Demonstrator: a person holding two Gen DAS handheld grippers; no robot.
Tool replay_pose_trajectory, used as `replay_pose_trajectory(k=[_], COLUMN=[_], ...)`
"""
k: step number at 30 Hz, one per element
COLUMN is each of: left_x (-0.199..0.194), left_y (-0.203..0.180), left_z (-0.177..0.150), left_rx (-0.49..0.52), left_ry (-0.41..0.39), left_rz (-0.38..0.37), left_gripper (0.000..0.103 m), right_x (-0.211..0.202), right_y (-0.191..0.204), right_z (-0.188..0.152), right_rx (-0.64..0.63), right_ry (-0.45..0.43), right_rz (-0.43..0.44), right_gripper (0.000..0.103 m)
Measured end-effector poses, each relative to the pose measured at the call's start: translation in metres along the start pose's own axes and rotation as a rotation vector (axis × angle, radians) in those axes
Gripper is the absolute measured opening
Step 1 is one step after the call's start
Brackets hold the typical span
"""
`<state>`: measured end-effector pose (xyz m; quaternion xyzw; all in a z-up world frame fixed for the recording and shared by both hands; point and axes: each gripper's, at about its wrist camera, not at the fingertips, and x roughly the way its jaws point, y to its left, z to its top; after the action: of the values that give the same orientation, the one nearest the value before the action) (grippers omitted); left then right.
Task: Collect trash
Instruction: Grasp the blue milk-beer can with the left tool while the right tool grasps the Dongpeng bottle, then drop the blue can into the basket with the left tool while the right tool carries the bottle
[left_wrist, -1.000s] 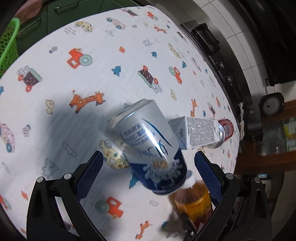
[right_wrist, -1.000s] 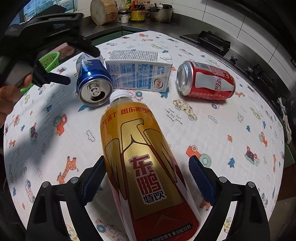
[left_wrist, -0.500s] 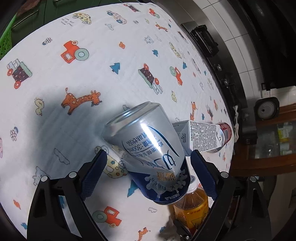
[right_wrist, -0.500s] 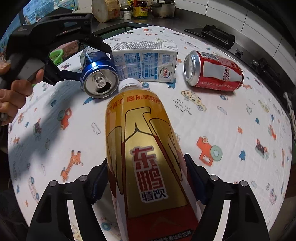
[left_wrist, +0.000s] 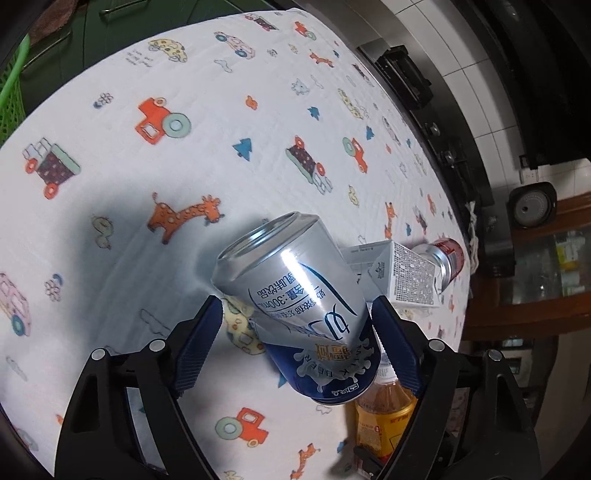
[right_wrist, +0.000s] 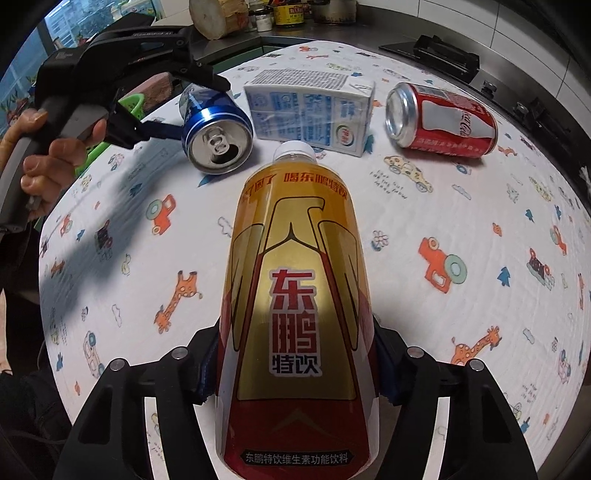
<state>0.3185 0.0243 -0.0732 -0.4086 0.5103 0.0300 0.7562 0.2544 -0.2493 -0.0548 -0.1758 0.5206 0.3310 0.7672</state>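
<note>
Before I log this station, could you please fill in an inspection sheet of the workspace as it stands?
Surface: cartoon-print cloth covering the table.
Job's things: blue can, gold bottle, milk carton and red can, all lying on their sides.
Clutter: nothing seen.
Tongs: left tongs have just been closing around the blue can, gap on one side; right tongs have just been closing, pads against the gold bottle.
Cables: nothing seen.
Surroundings: green basket, stove, jars behind.

White tiled wall (right_wrist: 517, 22) at one o'clock, steel counter (right_wrist: 369, 33) at twelve, window (right_wrist: 22, 74) at ten, printed tablecloth (right_wrist: 461, 221) below.
</note>
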Motion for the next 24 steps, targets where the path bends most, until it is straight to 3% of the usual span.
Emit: replay_pose_trajectory(k=[12,15,17,24], left_x=[0.021,0.022,0.024,0.018], left_y=[-0.004,-0.007,-0.009,-0.008], left_z=[-0.009,-0.011,-0.011,-0.016], left_rx=[-0.032,-0.006,0.013,0.068], left_ry=[0.028,0.035,0.051,0.052], left_rz=[-0.03,-0.03,-0.05,-0.09], left_gripper=[0.088,0.085,0.072,0.071], right_x=[0.009,0.009,0.009,0.007], right_y=[-0.002,-0.002,-0.002,0.006], right_z=[0.008,0.009,0.01,0.005], right_rx=[0.022,0.03,0.035,0.047], right_ry=[-0.007,-0.016,-0.023,-0.034], right_rz=[-0.006,-0.007,-0.011,-0.001], right_gripper=[0.064,0.064,0.064,0.063])
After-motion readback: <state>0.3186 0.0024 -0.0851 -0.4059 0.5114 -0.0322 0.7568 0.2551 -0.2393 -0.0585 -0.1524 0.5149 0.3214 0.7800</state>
